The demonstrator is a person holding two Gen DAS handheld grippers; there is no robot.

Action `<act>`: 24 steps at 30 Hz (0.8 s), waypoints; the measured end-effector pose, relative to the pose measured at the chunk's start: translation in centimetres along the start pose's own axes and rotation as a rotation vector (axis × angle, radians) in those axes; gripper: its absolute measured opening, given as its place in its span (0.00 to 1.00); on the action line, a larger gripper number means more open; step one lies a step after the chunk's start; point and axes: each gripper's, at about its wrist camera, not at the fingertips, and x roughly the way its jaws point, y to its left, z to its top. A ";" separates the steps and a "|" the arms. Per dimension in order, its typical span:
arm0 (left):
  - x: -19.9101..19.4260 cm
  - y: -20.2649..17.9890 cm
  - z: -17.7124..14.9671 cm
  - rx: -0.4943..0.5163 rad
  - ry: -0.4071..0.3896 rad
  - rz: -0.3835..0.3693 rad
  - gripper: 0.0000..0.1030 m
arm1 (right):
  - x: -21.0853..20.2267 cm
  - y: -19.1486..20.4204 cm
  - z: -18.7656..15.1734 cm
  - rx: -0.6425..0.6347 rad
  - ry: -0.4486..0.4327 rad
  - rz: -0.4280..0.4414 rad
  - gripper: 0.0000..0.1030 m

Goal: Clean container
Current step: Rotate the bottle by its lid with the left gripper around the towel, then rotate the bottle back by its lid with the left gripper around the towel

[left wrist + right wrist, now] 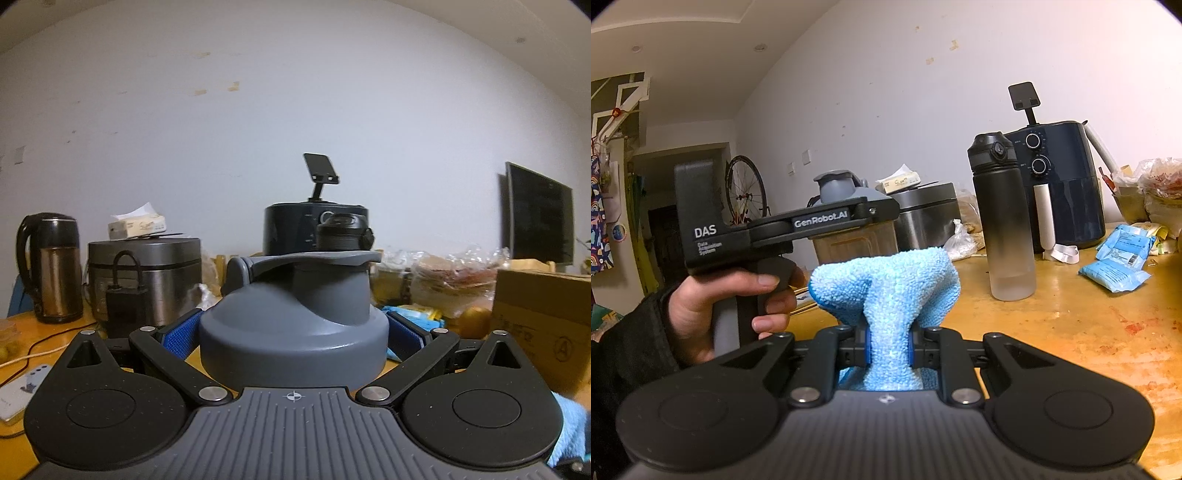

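Observation:
The container [295,332], with a grey flip-top lid and a clear brownish body [857,243], stands upright between the blue pads [181,338] of my left gripper [291,334], which is shut on it just below the lid. The right wrist view shows a hand [713,306] holding that left gripper [827,221] level above the wooden table [1071,332]. My right gripper [889,347] is shut on a light blue microfibre cloth [886,284]. The cloth bulges out in front of the jaws, just in front of the container and apart from it.
A black water bottle [1003,221] stands on the table to the right, a dark blue air fryer [1067,184] behind it. A steel rice cooker [147,280], a kettle [51,266], blue packets [1119,258], food bags [450,277] and a cardboard box [543,321] crowd the back.

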 end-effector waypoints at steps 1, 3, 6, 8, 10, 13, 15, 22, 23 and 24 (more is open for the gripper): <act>0.0 -0.1 0.0 -0.004 0.000 0.009 1.00 | 0.0 0.0 0.0 -0.001 -0.001 0.001 0.14; 0.0 -0.3 0.1 -0.006 -0.006 0.031 1.00 | -0.1 0.1 0.0 -0.001 -0.004 0.000 0.14; 0.0 -0.7 0.3 -0.007 -0.015 0.063 1.00 | -0.1 0.1 0.0 -0.001 -0.005 -0.007 0.14; 0.0 -1.0 0.4 -0.008 -0.009 0.082 1.00 | -0.2 0.1 -0.1 0.001 -0.004 -0.007 0.14; 0.1 -1.4 0.5 -0.004 -0.002 0.113 1.00 | -0.2 0.2 -0.1 0.001 -0.004 -0.006 0.14; 0.2 -1.8 0.6 0.000 -0.003 0.126 1.00 | -0.3 0.2 -0.1 0.001 -0.004 -0.005 0.14; 0.1 -2.0 0.6 0.003 -0.001 0.128 1.00 | -0.3 0.3 -0.1 0.002 -0.003 -0.005 0.14; 0.3 -2.3 0.7 0.001 0.015 0.155 1.00 | -0.3 0.2 0.0 0.004 -0.002 -0.005 0.14; 0.4 -2.3 0.8 0.001 0.017 0.159 1.00 | -0.3 0.3 -0.1 0.003 -0.001 -0.005 0.14; 0.4 -2.4 0.8 0.001 0.020 0.164 1.00 | -0.3 0.3 -0.1 0.002 -0.001 -0.005 0.14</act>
